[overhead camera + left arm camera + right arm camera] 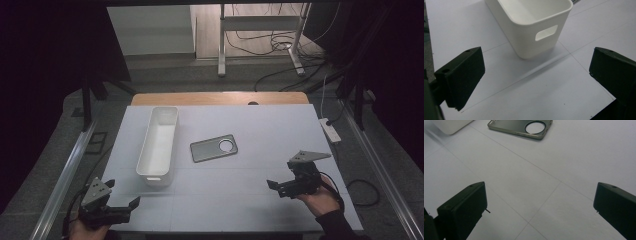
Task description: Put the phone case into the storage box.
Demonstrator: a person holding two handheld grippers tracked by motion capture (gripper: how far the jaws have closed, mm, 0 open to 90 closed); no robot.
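A long white bin (158, 145) lies lengthwise on the white table (260, 130), left of centre. To its right a grey phone case (214, 148) with a round camera hole lies flat. My left gripper (121, 193) sits at the near left corner, open and holding nothing, aimed at the bin's near end. In the left gripper view the bin (531, 22) with its handle slot stands just beyond the wide-apart jaws of the gripper (536, 80). My right gripper (281, 174) is open at the near right. In the right gripper view the phone case (520, 126) lies far ahead of the gripper (540, 207).
A white power strip (330, 129) lies off the table's right edge. A wooden strip (220, 98) borders the far edge. Metal rails (65, 175) run along both sides. A metal stand (260, 30) and cables sit on the floor beyond.
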